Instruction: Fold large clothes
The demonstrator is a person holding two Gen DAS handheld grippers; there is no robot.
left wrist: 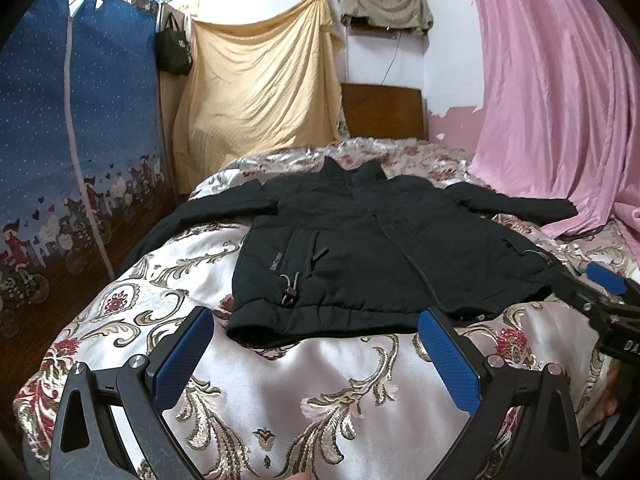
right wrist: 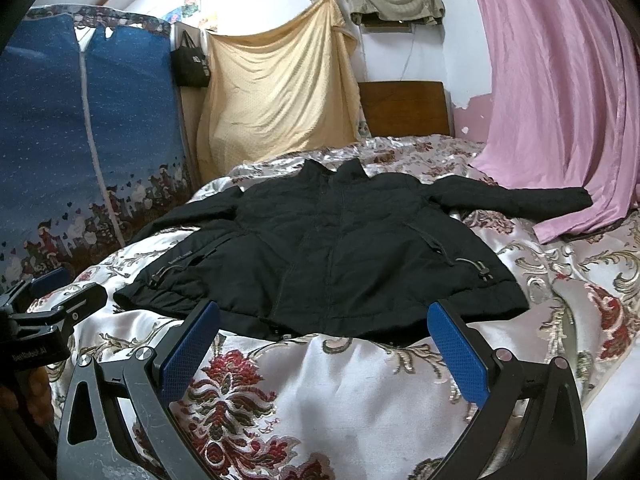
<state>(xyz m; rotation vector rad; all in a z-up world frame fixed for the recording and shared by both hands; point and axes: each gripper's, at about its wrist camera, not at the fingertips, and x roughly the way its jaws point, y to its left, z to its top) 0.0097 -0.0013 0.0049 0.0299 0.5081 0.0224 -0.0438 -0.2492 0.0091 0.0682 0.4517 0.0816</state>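
A black jacket (left wrist: 360, 248) lies flat and face up on the bed, sleeves spread to both sides, collar toward the headboard; it also shows in the right wrist view (right wrist: 332, 256). My left gripper (left wrist: 316, 324) is open and empty, just short of the jacket's hem near its left corner. My right gripper (right wrist: 324, 316) is open and empty, with its fingertips at the hem's right half. The right gripper also shows at the right edge of the left wrist view (left wrist: 600, 292), and the left gripper at the left edge of the right wrist view (right wrist: 52, 300).
The bed has a shiny floral bedspread (left wrist: 320, 400). A pink curtain (left wrist: 560, 100) drapes onto the bed's right side. A blue fabric wardrobe (left wrist: 72, 140) stands on the left. A beige sheet (left wrist: 260, 80) hangs behind, beside the wooden headboard (left wrist: 384, 112).
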